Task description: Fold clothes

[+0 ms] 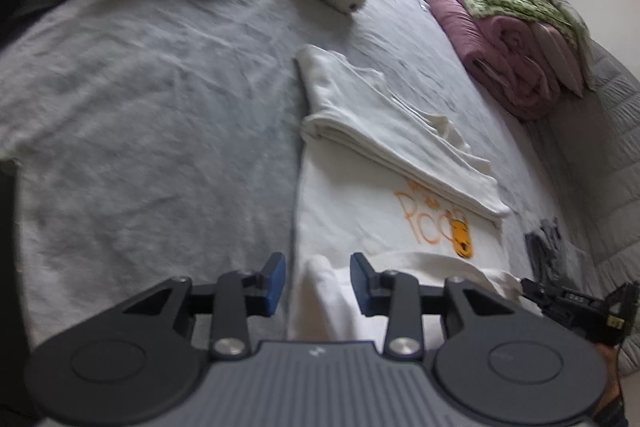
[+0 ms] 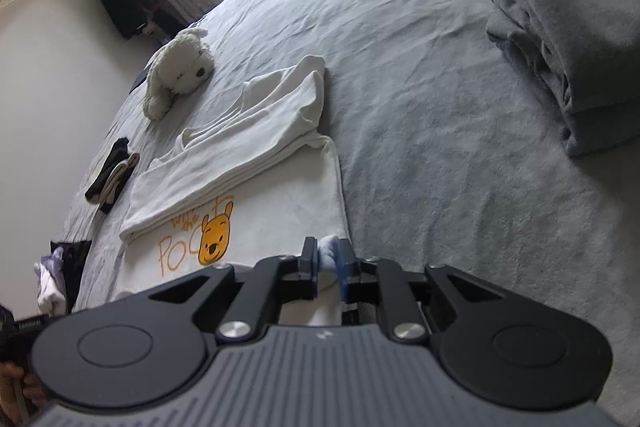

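Grey bed (image 1: 140, 99) holds folded piles; white shirt (image 2: 256, 203) is half folded. Right gripper (image 2: 328, 261) pinches its hem, left gripper (image 1: 318, 283) gapes around cloth, unclamped.

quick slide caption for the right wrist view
Right gripper, jaws shut on the near edge of a white Pooh shirt half-folded on a grey bed, plush dog beyond.
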Demonstrator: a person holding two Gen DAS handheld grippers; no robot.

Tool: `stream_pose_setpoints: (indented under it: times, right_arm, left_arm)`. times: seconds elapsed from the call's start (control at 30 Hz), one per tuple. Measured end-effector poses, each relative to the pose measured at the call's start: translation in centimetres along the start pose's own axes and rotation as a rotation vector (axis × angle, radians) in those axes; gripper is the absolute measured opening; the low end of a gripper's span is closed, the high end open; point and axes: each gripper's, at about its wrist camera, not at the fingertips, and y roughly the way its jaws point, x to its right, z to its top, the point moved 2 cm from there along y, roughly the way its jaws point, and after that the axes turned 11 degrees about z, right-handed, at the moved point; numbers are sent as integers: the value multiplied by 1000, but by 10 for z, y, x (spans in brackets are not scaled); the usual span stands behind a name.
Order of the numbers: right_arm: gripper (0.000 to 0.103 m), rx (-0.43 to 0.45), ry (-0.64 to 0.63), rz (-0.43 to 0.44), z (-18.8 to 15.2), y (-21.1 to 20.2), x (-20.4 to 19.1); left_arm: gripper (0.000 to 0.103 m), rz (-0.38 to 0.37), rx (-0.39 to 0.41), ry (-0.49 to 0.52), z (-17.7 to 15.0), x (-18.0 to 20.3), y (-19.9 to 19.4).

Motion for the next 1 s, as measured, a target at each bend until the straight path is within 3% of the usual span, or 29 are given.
stream_pose_setpoints:
  times: [0.17, 0.27, 0.3, 0.43, 0.5, 0.6, 0.67, 0.83, 1.0]
  right_arm:
    - [17, 2, -72, 5, -3, -9, -4]
    - [20, 1, -266, -62, -5, -12, -19]
    - [20, -4, -284, -62, -5, -11, -20]
    - [20, -23, -336, -52, -3, -4, -22]
    - [20, -33, -361, -46, -3, -1, -23]
    - [22, -48, -399, -38, -1, 3, -24]
    - [29, -58, -425, -33, 0, 7, -25]
    - [32, -82, -489, -19, 2, 14, -27]
    - [32, -102, -515, -11, 1, 20, -30]
  left_arm:
    - [40, -4, -15, 18, -4, 2, 4]
    - [31, 10, -18, 47, -7, 6, 8]
    - [25, 10, -13, 58, -7, 8, 9]
    - [23, 10, 9, 96, -7, 14, 9]
    - [14, 20, 16, 99, -6, 15, 10]
    - [13, 14, 15, 82, -5, 13, 10]
    - [14, 4, 10, 49, -5, 7, 6]
    - [36, -44, 11, -22, -5, -10, -7]
    - [37, -76, -29, -38, -11, -10, -4]
